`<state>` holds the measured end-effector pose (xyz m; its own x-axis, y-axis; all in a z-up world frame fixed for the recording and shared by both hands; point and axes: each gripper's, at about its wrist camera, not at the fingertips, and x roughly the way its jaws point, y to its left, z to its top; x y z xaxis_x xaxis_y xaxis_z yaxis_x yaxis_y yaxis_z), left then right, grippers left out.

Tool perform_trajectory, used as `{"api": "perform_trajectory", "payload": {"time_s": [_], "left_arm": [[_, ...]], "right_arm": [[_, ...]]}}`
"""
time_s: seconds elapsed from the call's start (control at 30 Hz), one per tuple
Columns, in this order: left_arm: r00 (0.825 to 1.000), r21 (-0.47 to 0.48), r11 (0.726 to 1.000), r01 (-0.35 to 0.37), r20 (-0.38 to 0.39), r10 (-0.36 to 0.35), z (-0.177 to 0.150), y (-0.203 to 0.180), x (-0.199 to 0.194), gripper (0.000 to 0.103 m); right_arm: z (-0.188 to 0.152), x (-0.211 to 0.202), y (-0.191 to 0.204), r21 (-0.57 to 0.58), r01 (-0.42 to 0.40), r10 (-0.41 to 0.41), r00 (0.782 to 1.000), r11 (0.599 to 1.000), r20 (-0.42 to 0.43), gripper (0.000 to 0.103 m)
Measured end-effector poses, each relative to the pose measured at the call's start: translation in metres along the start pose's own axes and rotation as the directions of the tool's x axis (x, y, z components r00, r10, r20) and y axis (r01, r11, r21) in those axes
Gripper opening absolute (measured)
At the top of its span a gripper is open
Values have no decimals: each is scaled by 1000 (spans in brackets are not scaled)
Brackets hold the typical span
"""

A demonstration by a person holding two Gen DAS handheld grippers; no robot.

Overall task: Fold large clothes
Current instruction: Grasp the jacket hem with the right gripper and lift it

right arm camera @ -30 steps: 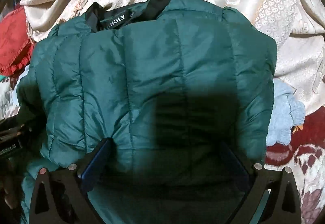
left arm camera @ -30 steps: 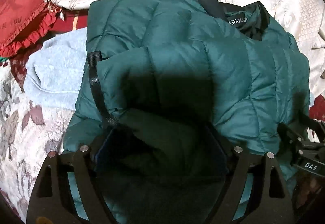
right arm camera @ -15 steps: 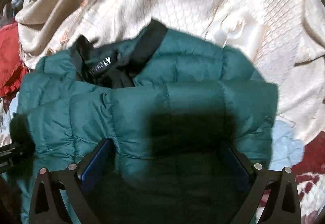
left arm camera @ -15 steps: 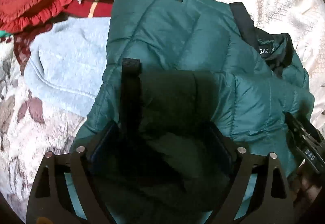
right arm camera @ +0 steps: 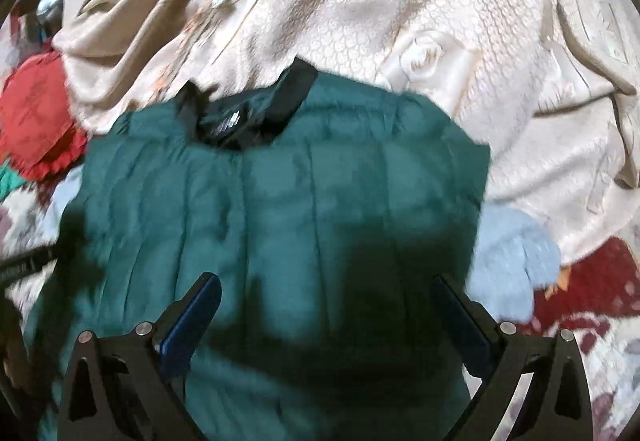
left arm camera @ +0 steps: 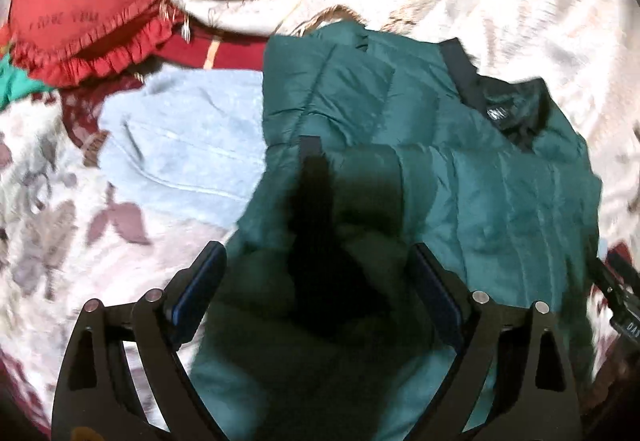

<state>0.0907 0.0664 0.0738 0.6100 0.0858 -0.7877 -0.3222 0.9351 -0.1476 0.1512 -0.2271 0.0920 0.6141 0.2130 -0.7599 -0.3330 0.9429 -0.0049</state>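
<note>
A dark green quilted puffer jacket (left arm camera: 460, 177) lies on a bed, its black collar (left arm camera: 504, 109) at the far end. It also shows in the right wrist view (right arm camera: 280, 209), collar (right arm camera: 248, 117) at the top. My left gripper (left arm camera: 316, 261) has its jaws wide apart, with a fold of the jacket and a black strap (left arm camera: 312, 169) between them. My right gripper (right arm camera: 328, 293) is also wide open over the jacket's near part. The right gripper shows at the edge of the left wrist view (left arm camera: 618, 297).
A light blue garment (left arm camera: 180, 145) lies under the jacket's left side and shows at the right (right arm camera: 512, 261). A cream patterned blanket (right arm camera: 440, 41) is bunched behind. A red frilled cushion (left arm camera: 80, 13) sits far left. The bedspread (left arm camera: 52, 221) is floral.
Both grippers have pulled back and up from the jacket. The near part of the jacket has been folded up toward the collar, and more blanket shows behind it.
</note>
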Motion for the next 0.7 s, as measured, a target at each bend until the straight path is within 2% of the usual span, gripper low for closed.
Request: {"api": "perform_trajectory", "payload": {"time_s": [0.07,0.17,0.23,0.37,0.43,0.5,0.57,0.7], "left_arm": [[1000,67,998,-11,23,9,-13,4,-15,92],[998,166,984,-61,43,54,-42,16,-28,92],[997,177,981,-82,24,79,-62,26,-35,92],[998,168,984,-66,-3,67,-93,49,-52,92],[998,157,986,-52,-11,55,-105,59,-60,92],[1000,148,989,-25,-4,26,-119,68,-69,92],[1000,123,992,-11,2,10,-133,83,-74,92],[999,42,998,47,1,-47,-158,107,-73,92]], "right_arm": [[-23,-9,-6,-20,-40,39,997,999,-67,103],[-53,-22,-11,-58,-14,6,992,998,-128,103],[-73,-36,-16,-50,-37,29,989,998,-147,103],[-112,-56,-20,-23,-96,90,980,995,-179,103],[-137,-62,-20,-24,-100,92,969,995,-230,103],[-156,-79,-19,-73,-98,82,977,993,-198,103],[-172,-88,-23,-70,-106,91,979,992,-183,103],[-203,-113,-61,80,-114,120,989,990,-81,103]]}}
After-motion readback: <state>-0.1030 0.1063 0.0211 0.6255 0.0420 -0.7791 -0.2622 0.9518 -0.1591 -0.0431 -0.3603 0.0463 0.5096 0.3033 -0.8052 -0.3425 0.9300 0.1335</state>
